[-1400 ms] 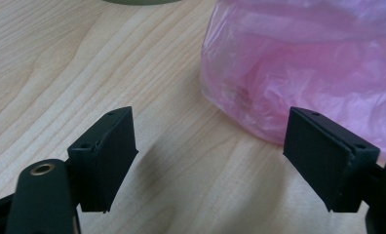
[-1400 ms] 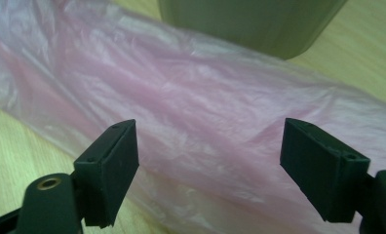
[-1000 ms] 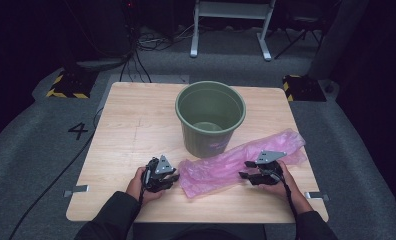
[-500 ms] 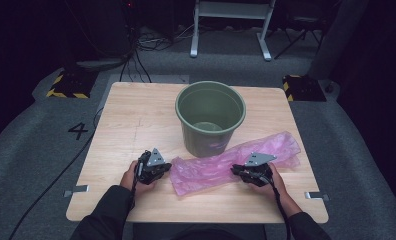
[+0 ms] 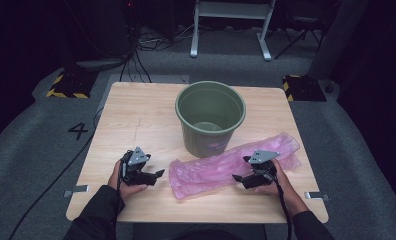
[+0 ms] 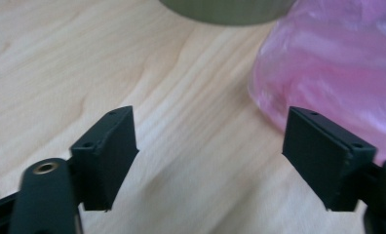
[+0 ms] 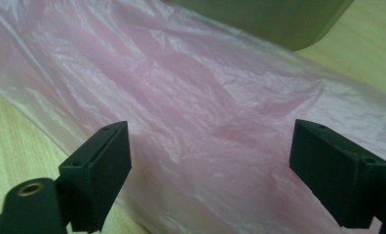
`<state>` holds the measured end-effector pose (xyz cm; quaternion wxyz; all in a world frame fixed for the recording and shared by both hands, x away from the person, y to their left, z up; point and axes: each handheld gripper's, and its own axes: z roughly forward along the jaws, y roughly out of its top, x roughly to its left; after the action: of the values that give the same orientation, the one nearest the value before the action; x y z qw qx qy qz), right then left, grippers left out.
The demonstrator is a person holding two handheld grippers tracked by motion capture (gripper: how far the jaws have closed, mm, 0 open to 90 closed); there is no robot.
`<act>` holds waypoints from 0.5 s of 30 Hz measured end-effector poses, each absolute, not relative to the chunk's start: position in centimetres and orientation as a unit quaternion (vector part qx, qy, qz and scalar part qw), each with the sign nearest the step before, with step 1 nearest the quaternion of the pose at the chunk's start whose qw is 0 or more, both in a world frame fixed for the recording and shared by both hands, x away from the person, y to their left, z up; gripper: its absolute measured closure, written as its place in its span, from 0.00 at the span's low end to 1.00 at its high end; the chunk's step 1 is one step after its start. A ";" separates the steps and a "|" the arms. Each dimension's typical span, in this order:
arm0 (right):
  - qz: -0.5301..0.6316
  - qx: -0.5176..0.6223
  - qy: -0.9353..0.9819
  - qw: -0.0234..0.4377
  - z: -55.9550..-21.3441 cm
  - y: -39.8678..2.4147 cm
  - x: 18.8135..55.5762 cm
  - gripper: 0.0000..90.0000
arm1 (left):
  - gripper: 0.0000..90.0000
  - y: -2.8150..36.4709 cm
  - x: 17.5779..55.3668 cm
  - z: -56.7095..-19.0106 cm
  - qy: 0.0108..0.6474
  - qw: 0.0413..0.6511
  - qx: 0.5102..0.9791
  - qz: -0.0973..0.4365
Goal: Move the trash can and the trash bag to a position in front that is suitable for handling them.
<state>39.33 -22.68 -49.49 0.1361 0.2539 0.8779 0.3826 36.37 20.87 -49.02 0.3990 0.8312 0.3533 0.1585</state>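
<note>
While the pink plastic bag [image 5: 236, 162] lies flat and long across the near half of the wooden table [image 5: 136, 120], running from front-centre up toward the right edge, both grippers rest low at its 2 ends. At the bag's left end, the left gripper [image 5: 158, 174] sits just beside it on bare wood; its jaws have just been opening and stand apart with nothing between them, the bag's rounded end [image 6: 327, 63] lying just past the right jaw in the left gripper view. Over the bag's right part, the right gripper [image 5: 237, 177] has also just been opening, and its jaws stand wide above the crinkled film [image 7: 205, 112] without pinching it. Behind the bag, touching its middle, stands 1 green bucket [image 5: 210, 117], upright.
</note>
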 end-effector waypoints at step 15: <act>0.398 0.267 0.868 0.130 -50.1 -22.3 40.3 0.76 | 0.24 23.3 34.7 -50.0 0.386 0.358 0.836 0.153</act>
<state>40.26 -22.28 -50.11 0.1302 0.2675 0.8678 0.3980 34.65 23.27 -50.01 0.3582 0.8364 0.3859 0.1527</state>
